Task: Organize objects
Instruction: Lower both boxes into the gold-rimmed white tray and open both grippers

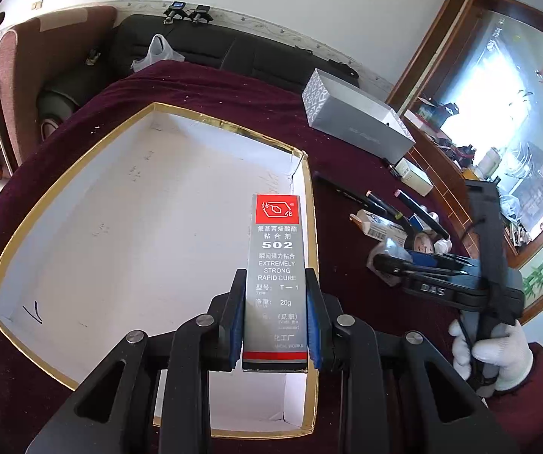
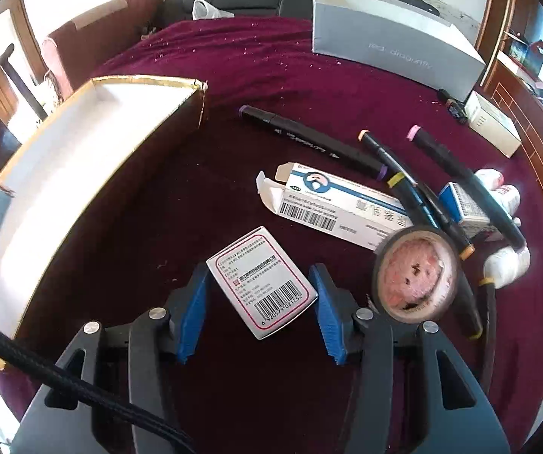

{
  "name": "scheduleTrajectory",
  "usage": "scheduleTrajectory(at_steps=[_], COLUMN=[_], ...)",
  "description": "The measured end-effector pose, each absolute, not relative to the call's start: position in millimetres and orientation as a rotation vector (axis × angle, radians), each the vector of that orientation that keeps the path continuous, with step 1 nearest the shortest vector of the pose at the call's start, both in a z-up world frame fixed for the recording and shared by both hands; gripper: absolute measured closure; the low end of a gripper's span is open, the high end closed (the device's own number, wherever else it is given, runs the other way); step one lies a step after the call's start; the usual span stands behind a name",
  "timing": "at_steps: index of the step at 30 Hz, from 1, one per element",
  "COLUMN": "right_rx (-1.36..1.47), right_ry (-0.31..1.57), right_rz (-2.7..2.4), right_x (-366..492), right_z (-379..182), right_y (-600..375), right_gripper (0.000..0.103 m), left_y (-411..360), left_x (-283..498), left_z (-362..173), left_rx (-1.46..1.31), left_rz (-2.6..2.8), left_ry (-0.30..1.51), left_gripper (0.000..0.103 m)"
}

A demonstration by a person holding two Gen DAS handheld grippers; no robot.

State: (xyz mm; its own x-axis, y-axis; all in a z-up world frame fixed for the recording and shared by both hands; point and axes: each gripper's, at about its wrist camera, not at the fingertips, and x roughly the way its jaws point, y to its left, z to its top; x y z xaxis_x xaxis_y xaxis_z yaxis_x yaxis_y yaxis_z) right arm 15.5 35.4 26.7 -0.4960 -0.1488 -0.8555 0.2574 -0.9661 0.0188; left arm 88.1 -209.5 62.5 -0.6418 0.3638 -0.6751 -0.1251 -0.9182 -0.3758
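Note:
My left gripper is shut on a tall grey 502 glue box with a red logo, held upright above the right side of a white tray with a gold rim. In the right wrist view my right gripper stands open around a small white box with a barcode that lies askew on the maroon cloth. Its blue pads sit close to the box's corners without a clear press. The tray lies left of this gripper.
Right of the small box lie a tape roll, a long blue-and-white carton, several black markers and white bottles. A grey shoebox stands at the back. A white-gloved hand holds the right gripper.

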Motion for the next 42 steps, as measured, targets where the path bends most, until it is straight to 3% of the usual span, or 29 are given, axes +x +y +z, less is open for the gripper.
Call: scheduleTrajectory(at_steps=[12,20,31,38,42], right_rx=[1.327,1.451,1.511,1.451,1.347], right_ry=[-0.294,-0.279,-0.289,-0.342,-0.327], right_rz=[-2.3,-2.33,-2.324,-2.355,-2.404], right_x=[-26.0,-83.5,-104.4,-101.6,-83.3], right_z=[101.3,67.6,45.9,51.0,70.0], right_y=[-3.4,-59.1,-66.0,-58.5,-44.5], right_gripper=[0.052,0.052,0.059,0.058,0.052], left_y=[-205.6,-210.7,-209.3,-226.4,-248.5], left_x=[11.7,-62.7,-80.3,-76.7,-56.9], left_z=[89.3,52.1,27.7,28.5,23.2], left_rx=[-1.208,-1.316,-1.367,-1.374,-1.323], left_rz=[2.618,2.6,2.571,2.574,2.593], left_ry=[-0.346,-0.45,-0.464,-0.554,-0.76], left_gripper=[0.08,0.08,0.08,0.069,0.061])
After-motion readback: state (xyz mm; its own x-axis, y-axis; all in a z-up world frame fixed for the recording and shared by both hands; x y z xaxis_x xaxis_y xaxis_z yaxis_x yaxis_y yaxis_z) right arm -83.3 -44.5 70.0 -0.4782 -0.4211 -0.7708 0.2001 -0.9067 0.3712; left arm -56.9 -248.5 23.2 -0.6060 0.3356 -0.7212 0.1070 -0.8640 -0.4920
